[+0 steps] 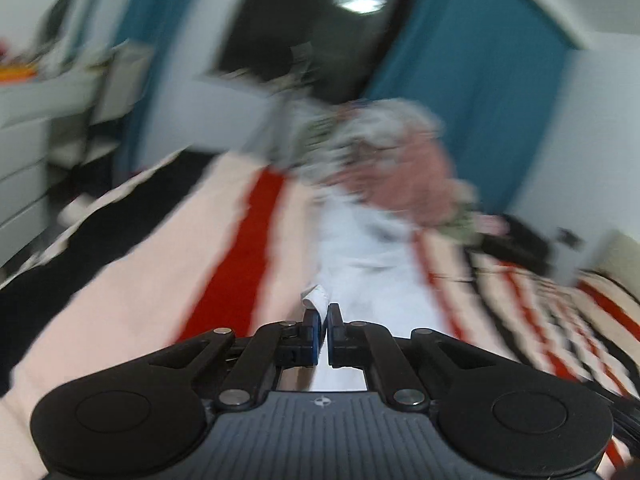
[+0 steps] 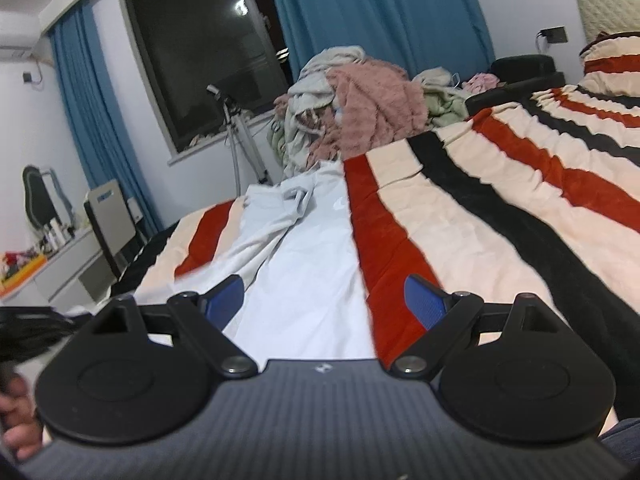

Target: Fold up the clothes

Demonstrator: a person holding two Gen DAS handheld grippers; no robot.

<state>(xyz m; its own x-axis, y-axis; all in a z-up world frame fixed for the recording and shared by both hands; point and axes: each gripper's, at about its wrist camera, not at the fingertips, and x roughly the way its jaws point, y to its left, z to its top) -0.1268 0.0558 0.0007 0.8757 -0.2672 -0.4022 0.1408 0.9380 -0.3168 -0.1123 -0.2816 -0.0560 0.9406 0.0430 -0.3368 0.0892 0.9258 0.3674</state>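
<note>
Left wrist view, badly smeared, shows the left gripper (image 1: 324,312) low in the centre of the frame with its jaws drawn together on a small tab of hem from the pale garment (image 1: 360,240) — clenched on cloth, a white fold poking out just above the pads. That garment lies as a long strip up the middle of both frames on the striped bedspread (image 2: 460,216), reaching toward the heap of unfolded clothes (image 2: 360,108) at upper centre. My reading is that the fold has just begun: one corner is taken, the other not yet. In the right wrist view the right gripper (image 2: 324,300) stands spread wide at the bottom centre, blue fingers (image 2: 424,304) either side of the near edge of the garment, nothing pinched. Next it likely needs to settle on that edge and close, so both corners can be carried together toward the far end. Both tools point shallowly downward along the bed; a bare hand (image 2: 16,420) shows at the lower left edge.
</note>
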